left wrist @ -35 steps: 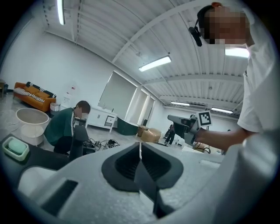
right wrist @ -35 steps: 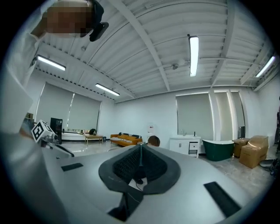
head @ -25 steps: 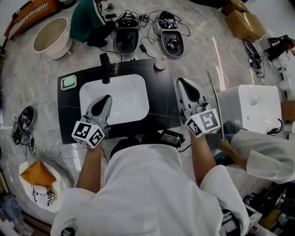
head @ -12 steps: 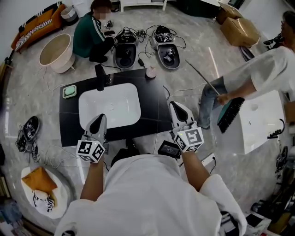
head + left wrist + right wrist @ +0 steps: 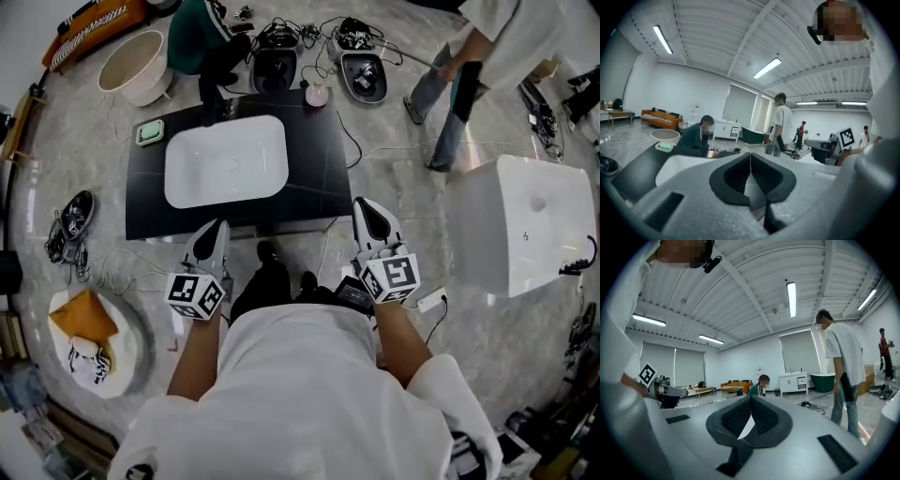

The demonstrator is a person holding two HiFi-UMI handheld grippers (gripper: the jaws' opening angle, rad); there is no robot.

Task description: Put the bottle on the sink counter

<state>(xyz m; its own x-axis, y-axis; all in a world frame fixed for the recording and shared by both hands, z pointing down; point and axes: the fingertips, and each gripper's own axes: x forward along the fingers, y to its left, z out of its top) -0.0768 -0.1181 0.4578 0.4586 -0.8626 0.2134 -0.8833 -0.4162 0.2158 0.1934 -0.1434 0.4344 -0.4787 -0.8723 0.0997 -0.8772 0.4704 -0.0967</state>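
A small pink bottle (image 5: pixel 317 94) stands upright on the far right corner of the black sink counter (image 5: pixel 319 178), beside the white basin (image 5: pixel 225 159). Both grippers hang over the floor, short of the counter's near edge and far from the bottle. My left gripper (image 5: pixel 217 228) is shut with nothing between its pads; in the left gripper view (image 5: pixel 750 154) the pads meet in front of the counter (image 5: pixel 633 171). My right gripper (image 5: pixel 368 208) is also shut and empty, its pads together in the right gripper view (image 5: pixel 751 399).
A black faucet (image 5: pixel 208 101) and a green soap dish (image 5: pixel 149 132) sit on the counter's far side. A large white box-like unit (image 5: pixel 525 225) stands at right. A person with a broom (image 5: pixel 466 89) walks at top right; another sits beyond the counter (image 5: pixel 202 33). Cables and open cases (image 5: pixel 361 75) litter the floor.
Both grippers have drawn back from above the counter to over the floor in front of it. The person with the broom has moved from the right side to the top right.
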